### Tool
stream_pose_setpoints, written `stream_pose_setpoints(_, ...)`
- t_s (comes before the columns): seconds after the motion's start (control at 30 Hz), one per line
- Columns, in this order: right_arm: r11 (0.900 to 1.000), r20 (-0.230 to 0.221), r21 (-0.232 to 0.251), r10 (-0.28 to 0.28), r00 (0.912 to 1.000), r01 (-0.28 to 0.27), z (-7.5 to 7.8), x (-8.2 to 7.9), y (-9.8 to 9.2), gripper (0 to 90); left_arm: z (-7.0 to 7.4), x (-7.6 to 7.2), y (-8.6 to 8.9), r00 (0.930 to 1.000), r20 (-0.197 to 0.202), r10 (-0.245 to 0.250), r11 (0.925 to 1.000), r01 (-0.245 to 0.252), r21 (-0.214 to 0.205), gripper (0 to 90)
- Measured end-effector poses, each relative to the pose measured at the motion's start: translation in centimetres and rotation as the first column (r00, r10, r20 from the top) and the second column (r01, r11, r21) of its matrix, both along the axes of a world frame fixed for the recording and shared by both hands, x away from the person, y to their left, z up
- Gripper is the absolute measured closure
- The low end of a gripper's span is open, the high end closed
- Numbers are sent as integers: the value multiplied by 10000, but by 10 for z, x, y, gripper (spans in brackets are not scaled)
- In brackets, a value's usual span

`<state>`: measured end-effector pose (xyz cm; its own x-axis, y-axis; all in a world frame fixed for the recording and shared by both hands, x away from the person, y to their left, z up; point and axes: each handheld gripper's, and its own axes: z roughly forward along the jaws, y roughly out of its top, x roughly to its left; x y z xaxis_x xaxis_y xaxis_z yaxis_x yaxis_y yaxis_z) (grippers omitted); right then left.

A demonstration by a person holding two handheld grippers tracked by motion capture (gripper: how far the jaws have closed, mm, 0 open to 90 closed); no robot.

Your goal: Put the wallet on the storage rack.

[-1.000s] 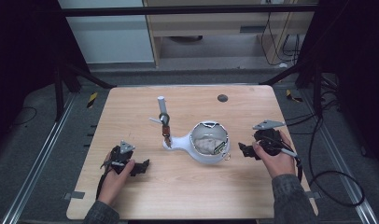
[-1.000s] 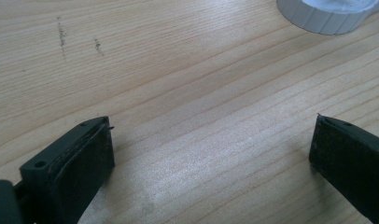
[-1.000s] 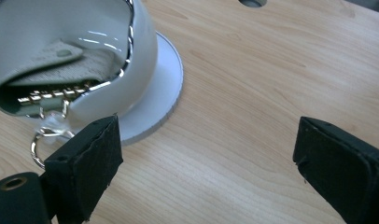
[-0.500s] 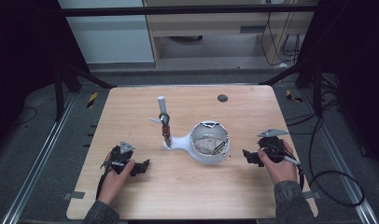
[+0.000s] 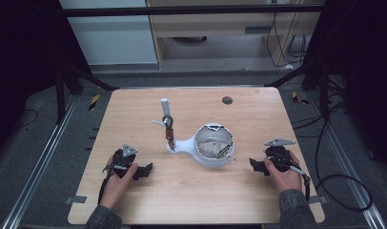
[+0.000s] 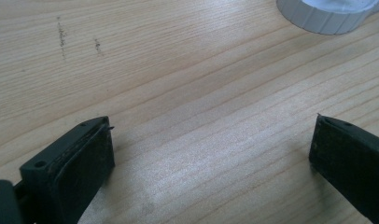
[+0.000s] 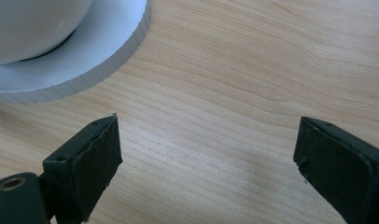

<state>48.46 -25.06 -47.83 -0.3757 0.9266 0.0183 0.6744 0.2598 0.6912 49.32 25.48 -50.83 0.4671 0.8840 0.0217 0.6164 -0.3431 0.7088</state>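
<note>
A white bowl-shaped holder [image 5: 213, 151] sits a little right of the middle of the wooden table [image 5: 191, 200], with a neck running out to its left; inside it lies something pale and crumpled that I cannot make out, and a small metal ring [image 5: 232, 160] hangs at its right rim. At the end of the neck stands a small brown piece [image 5: 169, 135] with a dark loop on top, and just behind that a short white cylinder [image 5: 164, 102] stands upright. A dark round spot [image 5: 227, 100] marks the tabletop farther back. My left gripper [image 5: 143, 170] rests low on the table, left of the holder and well apart from it, jaws spread with bare wood between them. My right gripper [image 5: 255, 165] sits near the holder's right side, not touching it, jaws also spread and holding nothing. Compared with a second ago, my right hand has come down from a higher position to rest close to the tabletop, while my left has stayed where it was, and the holder has not shifted. The right gripper view shows what the high view does not: the holder's ribbed white base [image 7: 103, 65] flaring out under the rounded bowl, close ahead of the jaws. The left gripper view catches that ribbed edge [image 6: 318, 21] at its upper right corner, farther off, and faint dark marks on the wood [image 6: 61, 37].
</note>
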Motion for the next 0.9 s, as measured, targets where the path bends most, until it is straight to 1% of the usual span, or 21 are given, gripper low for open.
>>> stream_pose_setpoints(0.2,9983,138,396,-444,9989,438,-11,4,-5,74,0,0,0,10000,4,4,10000,-4,0,0)
stream_pose_setpoints(0.3,9980,63,319,-550,9985,548,-15,7,-4,72,0,0,0,10000,1,5,10000,-5,-15,0)
stream_pose_setpoints(0.4,9973,126,321,-660,9977,656,-19,10,0,69,0,0,0,10000,3,6,10000,-6,-13,0)
stream_pose_setpoints(0.47,9975,172,210,-684,9975,680,-21,12,2,69,0,0,0,10000,6,9,10000,-9,-8,0)
stream_pose_setpoints(0.53,9972,115,186,-733,9972,731,-23,12,5,68,0,0,0,10000,2,-5,10000,5,-10,0)
stream_pose_setpoints(0.6,9974,180,7,-719,9973,719,-26,13,6,67,0,0,0,10000,2,-11,10000,11,-10,0)
stream_pose_setpoints(0.7,9977,154,27,-676,9976,676,-29,14,8,55,0,0,0,10000,2,-11,10000,11,-11,0)
stream_pose_setpoints(0.73,9976,246,-69,-685,9973,687,-30,14,9,45,0,0,0,10000,4,-14,10000,14,-10,0)
stream_pose_setpoints(0.8,9977,343,-53,-678,9971,680,-32,14,10,37,0,0,0,10000,16,-19,10000,19,-21,0)
stream_pose_setpoints(0.87,9978,556,20,-665,9962,665,-34,14,10,30,0,0,0,10000,3,-19,10000,19,-6,0)
stream_pose_setpoints(0.9,9978,558,24,-666,9962,666,-34,14,10,29,0,0,0,10000,3,-19,10000,19,-9,0)
